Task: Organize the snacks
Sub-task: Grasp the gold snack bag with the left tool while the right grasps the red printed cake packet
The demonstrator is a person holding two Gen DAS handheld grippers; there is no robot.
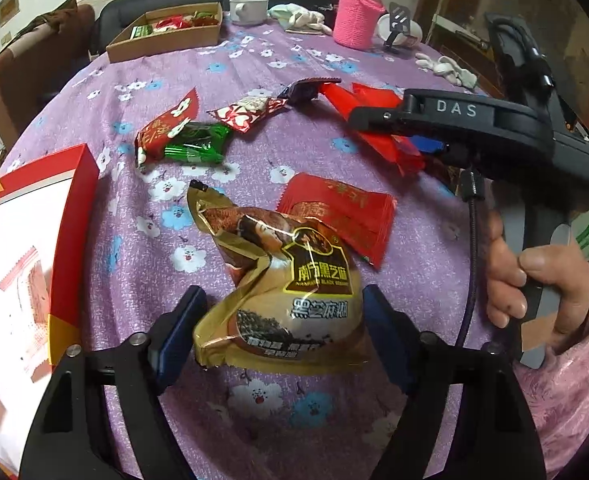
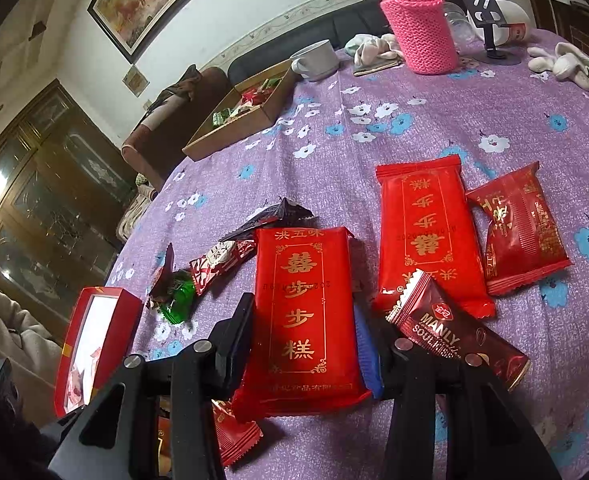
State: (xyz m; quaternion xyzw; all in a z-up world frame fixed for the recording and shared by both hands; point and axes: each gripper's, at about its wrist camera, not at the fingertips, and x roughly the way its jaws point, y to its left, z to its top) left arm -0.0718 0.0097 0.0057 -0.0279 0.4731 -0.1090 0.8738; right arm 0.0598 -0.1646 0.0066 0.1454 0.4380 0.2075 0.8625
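Note:
My left gripper [image 1: 282, 324] is shut on a gold sesame-paste packet [image 1: 286, 296], its fingers pressing both sides, above the purple flowered tablecloth [image 1: 254, 60]. My right gripper [image 2: 304, 340] is shut on a long red cake packet [image 2: 304, 312]; it also shows from the side in the left wrist view [image 1: 374, 120]. Loose snacks lie on the cloth: a second long red packet [image 2: 426, 236], a dark red packet [image 2: 520, 232], a brown MANLY bar [image 2: 462, 340], a green candy [image 1: 198, 142], a red-and-white candy [image 1: 246, 112] and a red flat packet [image 1: 342, 212].
A brown cardboard tray [image 1: 166, 40] with several candies stands at the far left of the table. A red-rimmed box [image 1: 70, 232] sits at the near left. A white cup [image 1: 248, 10], a pink knitted bottle [image 1: 358, 16], a phone stand [image 1: 396, 24] and cloths [image 1: 450, 68] line the far side.

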